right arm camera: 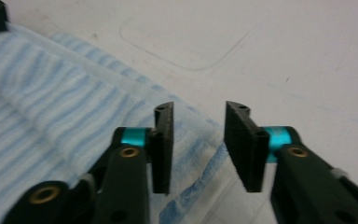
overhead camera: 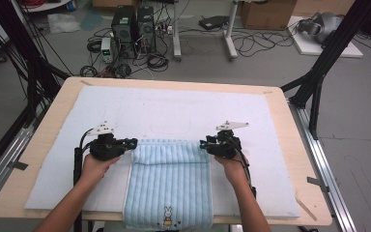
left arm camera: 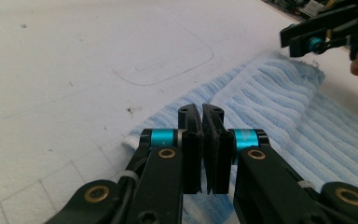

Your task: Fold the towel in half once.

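Table (overhead camera: 53, 145) is light wood w/ rounded corners, and a white foam mat (overhead camera: 174, 108) covers most of the top. Faint rounded-rectangle outline (overhead camera: 170, 126) drawn on the mat around the middle. Behind it, far left on the grey floor, two black PC towers (overhead camera: 134, 29) side by side w/ a mess of cables (overhead camera: 125, 65) around them. White desk legs (overhead camera: 203, 36) center-far, cardboard box (overhead camera: 266, 13) far right, plus a white board (overhead camera: 326, 41) w/ some grey gear (overhead camera: 321, 25) on it. Black frame struts (overhead camera: 326, 58) on the right, more on the left. Metal rails (overhead camera: 326, 164) run along both table sides.
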The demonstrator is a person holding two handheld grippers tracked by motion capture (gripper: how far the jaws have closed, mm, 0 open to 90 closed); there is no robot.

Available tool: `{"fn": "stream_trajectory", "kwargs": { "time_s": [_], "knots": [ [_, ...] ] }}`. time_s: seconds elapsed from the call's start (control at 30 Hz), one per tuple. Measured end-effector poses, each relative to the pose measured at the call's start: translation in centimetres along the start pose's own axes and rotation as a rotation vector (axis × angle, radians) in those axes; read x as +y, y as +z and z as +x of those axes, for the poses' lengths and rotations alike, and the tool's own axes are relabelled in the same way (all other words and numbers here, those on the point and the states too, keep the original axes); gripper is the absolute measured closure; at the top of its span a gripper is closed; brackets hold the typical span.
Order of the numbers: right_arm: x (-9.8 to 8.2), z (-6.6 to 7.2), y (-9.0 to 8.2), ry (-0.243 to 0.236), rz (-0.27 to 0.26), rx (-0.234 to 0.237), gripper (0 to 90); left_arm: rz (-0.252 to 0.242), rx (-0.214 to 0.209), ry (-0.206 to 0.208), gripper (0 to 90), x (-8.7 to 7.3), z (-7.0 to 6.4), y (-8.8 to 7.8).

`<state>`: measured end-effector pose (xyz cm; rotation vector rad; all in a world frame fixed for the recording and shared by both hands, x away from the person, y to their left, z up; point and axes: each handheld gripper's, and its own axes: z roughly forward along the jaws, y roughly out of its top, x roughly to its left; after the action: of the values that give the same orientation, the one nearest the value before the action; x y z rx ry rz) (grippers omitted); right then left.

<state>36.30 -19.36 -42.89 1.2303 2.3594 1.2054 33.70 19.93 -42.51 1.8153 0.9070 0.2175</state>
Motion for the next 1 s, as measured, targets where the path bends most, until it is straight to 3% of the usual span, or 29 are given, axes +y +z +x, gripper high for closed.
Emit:
{"fn": "stream_trajectory", "kwargs": {
  "time_s": [0.03,0.1,0.17,0.2,0.27,0.37,0.43,0.63,0.77,0.9,1.0],
  "knots": [
    [0.0,0.1,0.6,0.006,0.028,-0.01,54.2,-0.002,0.004,0.003,85.9,0.0,-0.1,0.0],
    [-0.1,0.4,1.4,-0.026,0.075,-0.039,63.7,-0.001,0.005,0.001,85.9,0.0,-0.2,-0.2],
    [-0.2,0.7,1.3,-0.057,0.064,-0.045,77.0,-0.004,0.006,-0.006,85.8,0.0,-0.2,-0.4],
    [-0.2,0.9,1.2,-0.064,0.054,-0.051,78.0,-0.006,0.002,-0.008,85.9,-0.1,-0.3,-0.5],
    [-0.3,1.2,0.9,-0.087,0.052,-0.058,78.9,-0.006,-0.002,-0.009,85.9,-0.2,-0.4,-0.6],
    [-0.4,1.4,0.0,-0.085,0.02,-0.054,78.8,-0.015,-0.008,-0.013,85.8,-0.4,-0.6,-0.9],
    [-0.5,1.5,-0.8,-0.076,-0.012,-0.032,78.6,-0.024,-0.019,-0.017,85.8,-0.5,-0.7,-1.2],
    [-1.2,2.7,-3.2,-0.118,-0.073,0.047,78.6,-0.034,-0.046,-0.015,85.8,-1.3,-1.3,-2.4],
    [-2.6,3.3,-4.4,-0.145,-0.092,0.084,78.6,-0.025,-0.068,-0.009,85.7,-2.2,-2.0,-3.2],
    [-4.7,3.5,-5.3,-0.144,-0.119,0.118,78.6,-0.007,-0.095,0.002,85.6,-3.3,-3.1,-3.7],
    [-5.5,3.9,-5.9,-0.167,-0.091,0.124,78.6,0.004,-0.118,0.004,85.5,-3.9,-3.7,-3.8]
  ]
}}
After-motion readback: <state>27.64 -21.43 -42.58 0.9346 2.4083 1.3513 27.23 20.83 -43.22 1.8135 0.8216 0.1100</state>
